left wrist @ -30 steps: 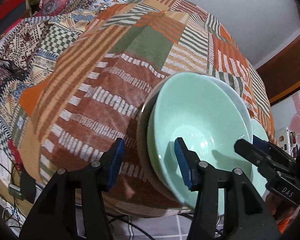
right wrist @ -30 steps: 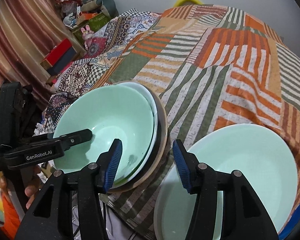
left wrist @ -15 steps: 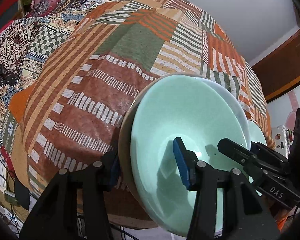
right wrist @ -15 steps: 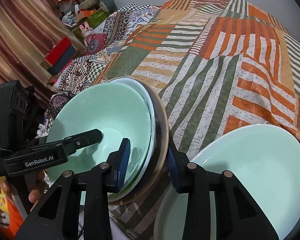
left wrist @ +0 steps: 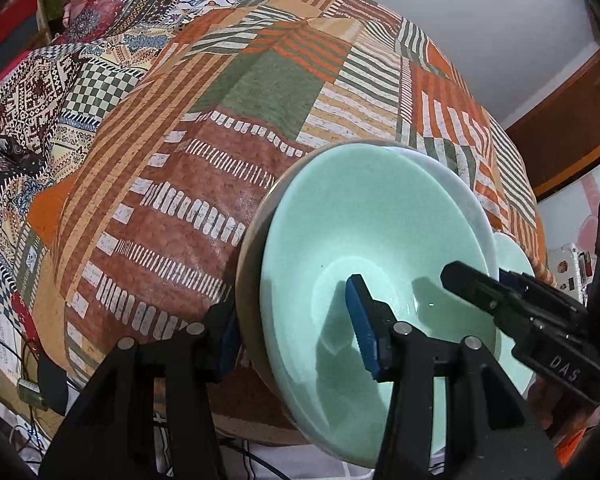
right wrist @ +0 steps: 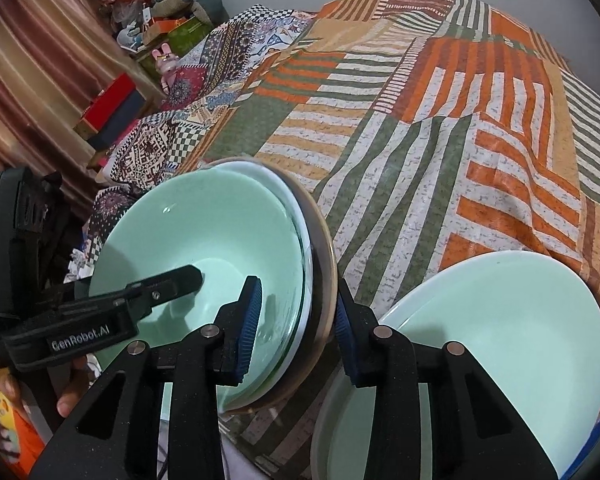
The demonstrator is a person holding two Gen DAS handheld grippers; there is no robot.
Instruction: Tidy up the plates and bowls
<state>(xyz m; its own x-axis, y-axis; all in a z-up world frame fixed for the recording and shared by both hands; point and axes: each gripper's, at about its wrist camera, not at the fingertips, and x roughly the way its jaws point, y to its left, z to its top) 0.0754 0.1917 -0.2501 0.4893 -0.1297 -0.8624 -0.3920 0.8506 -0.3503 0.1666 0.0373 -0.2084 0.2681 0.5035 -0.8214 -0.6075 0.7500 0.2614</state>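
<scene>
A stack of bowls sits at the near edge of the bed: a mint green bowl on top, a white bowl under it, a tan-rimmed bowl at the bottom. My left gripper straddles the stack's left rim, one finger inside the green bowl and one outside. My right gripper straddles the right rim the same way. Both sets of jaws are close on the rim; contact is not clear. A second pile of mint green plates lies to the right.
The bed is covered by a striped patchwork quilt. Boxes, a pink bunny toy and clutter stand at the far left by a curtain. Cables and floor tiles lie below the bed's edge.
Both grippers moved forward onto the stack's rim, from in front of it to straddling it. The right jaws narrowed around the rim. The stack looks slightly tilted up.
</scene>
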